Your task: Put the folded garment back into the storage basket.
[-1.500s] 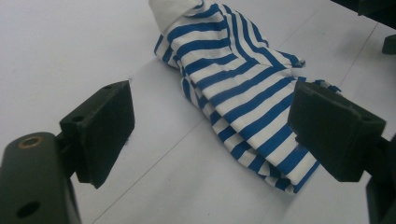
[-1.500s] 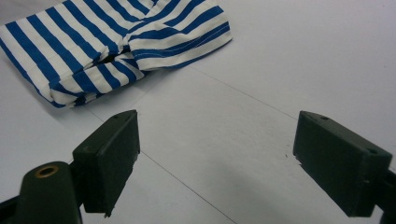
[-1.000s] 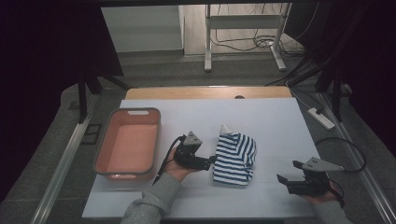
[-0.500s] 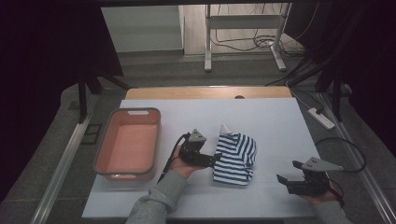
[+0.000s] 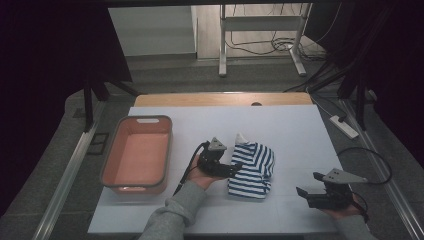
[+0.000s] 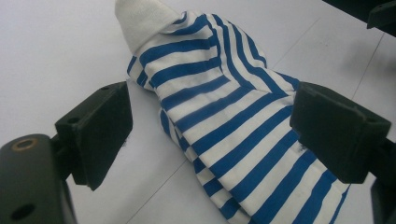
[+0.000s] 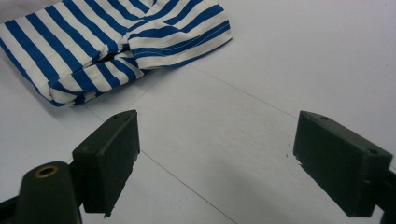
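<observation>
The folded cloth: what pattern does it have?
Blue and white stripes on the cloth, clearest in the left gripper view.

The high view looked forward and down from above the person's side of the table (image 5: 300, 130), far enough off to take in the whole top, a pink tray (image 5: 111, 150) at its left and the floor beyond. The left gripper view rode on the left tongs (image 6: 210, 135) and looked along their two black jaws, low and very near a striped cloth (image 6: 233, 107) that lay between them. The right gripper view rode on the right tongs (image 7: 215, 158), just as low, and faced across bare table toward the same cloth (image 7: 116, 32) a little farther off. All three views shared that cloth (image 5: 252, 167) and the white top around it.
</observation>
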